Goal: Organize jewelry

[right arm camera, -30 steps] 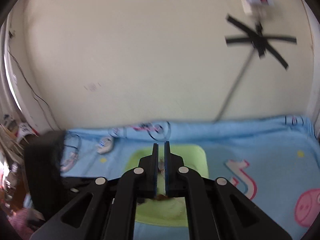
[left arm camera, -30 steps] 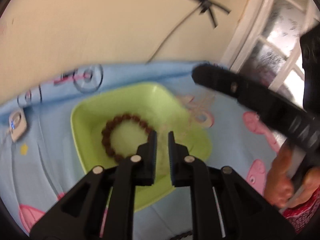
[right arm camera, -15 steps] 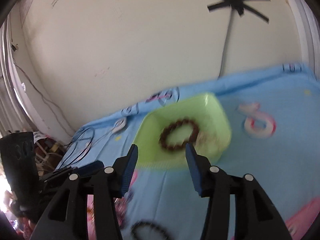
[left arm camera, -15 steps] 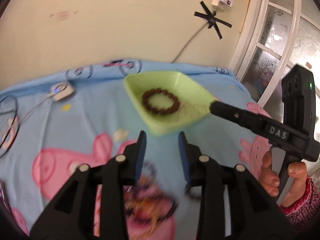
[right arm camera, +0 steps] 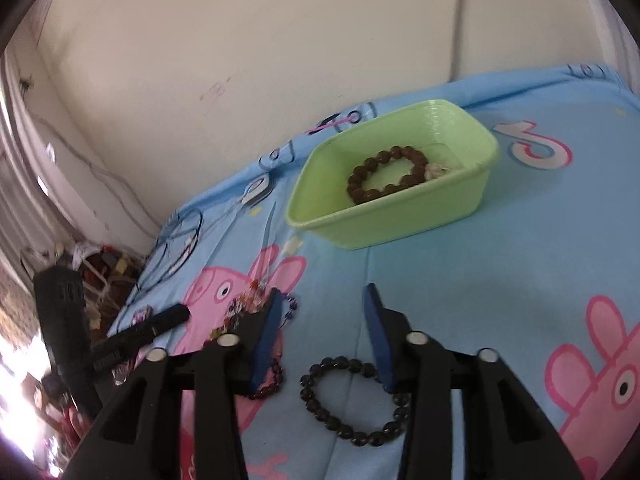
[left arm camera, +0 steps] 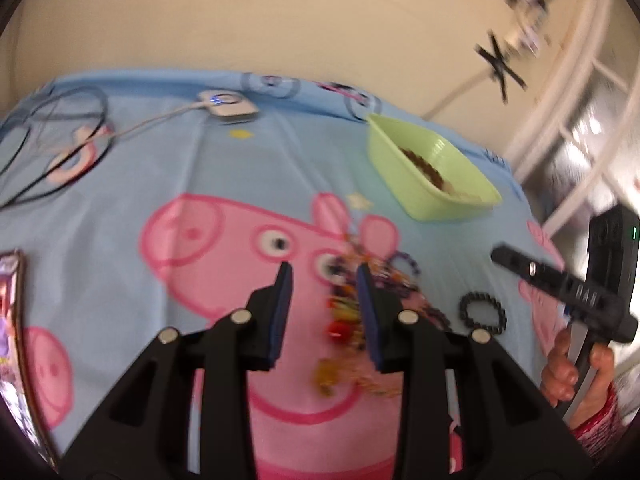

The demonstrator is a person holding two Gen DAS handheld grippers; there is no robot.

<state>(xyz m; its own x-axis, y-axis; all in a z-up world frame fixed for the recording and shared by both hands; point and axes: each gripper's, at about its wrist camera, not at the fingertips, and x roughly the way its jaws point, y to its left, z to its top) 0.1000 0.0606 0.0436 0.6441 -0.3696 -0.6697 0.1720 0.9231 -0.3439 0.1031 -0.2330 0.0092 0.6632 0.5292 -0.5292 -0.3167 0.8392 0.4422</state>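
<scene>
Hovering over a cartoon-print sheet, the right gripper has its jaws apart and closing, empty, above a black bracelet. The left gripper, jaws apart and empty, overlies a bead pile. A brown bracelet lies in the green tray.

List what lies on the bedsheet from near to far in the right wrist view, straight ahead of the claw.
Black bead bracelet → bare blue sheet → green tray, with a brown bead bracelet inside → wall.
</scene>
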